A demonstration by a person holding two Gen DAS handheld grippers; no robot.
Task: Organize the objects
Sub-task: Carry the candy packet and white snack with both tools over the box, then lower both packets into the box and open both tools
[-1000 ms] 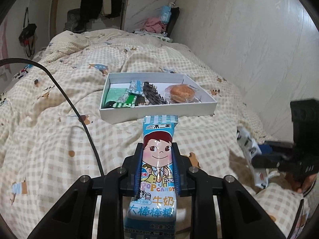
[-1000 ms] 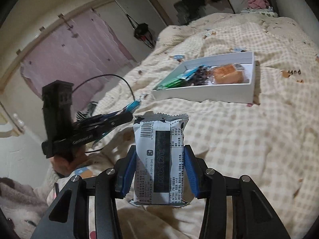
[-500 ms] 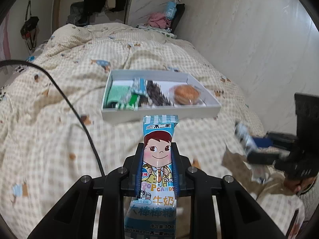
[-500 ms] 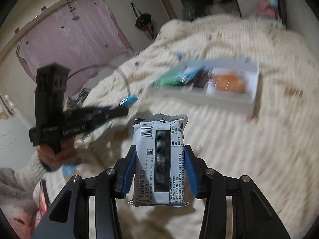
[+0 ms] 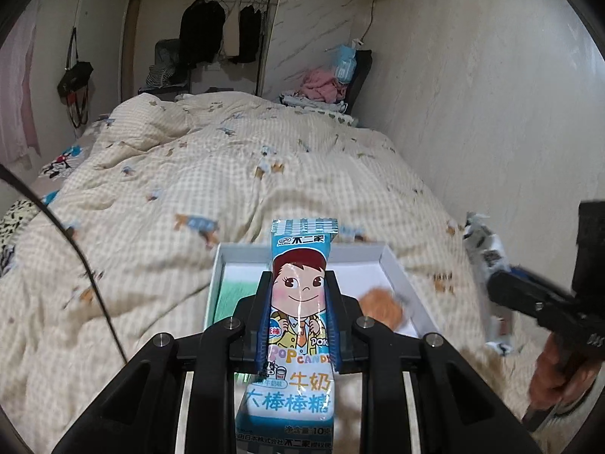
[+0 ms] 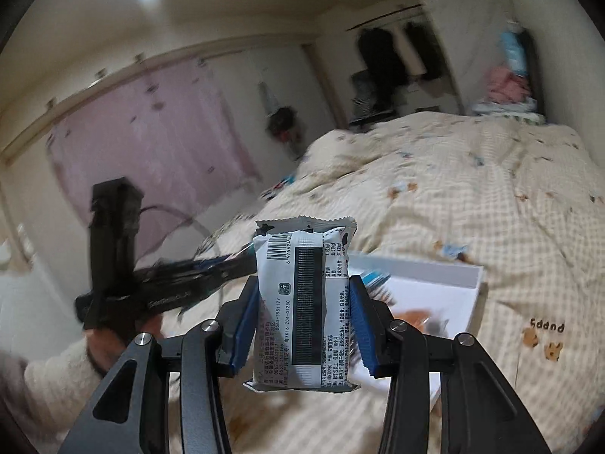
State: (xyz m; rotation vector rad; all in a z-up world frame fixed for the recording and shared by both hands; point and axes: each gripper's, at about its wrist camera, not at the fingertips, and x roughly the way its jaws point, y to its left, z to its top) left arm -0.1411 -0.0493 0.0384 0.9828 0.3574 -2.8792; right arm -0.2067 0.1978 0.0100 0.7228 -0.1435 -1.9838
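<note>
Between the blue pads of the left gripper (image 5: 298,317), clamped at mid-length and standing upright over the near edge of the white box (image 5: 393,265): one milk lollipop packet (image 5: 298,302). It is reading as light, glossy and slippery; the middle hold is suiting it. Across the bed (image 6: 491,189), the right gripper (image 6: 304,321) is pinching a black-and-white snack pack (image 6: 302,302) by its sides, just before the same box. That pack is looking soft and crushable, so gentle pressure at the flanks seems wise.
</note>
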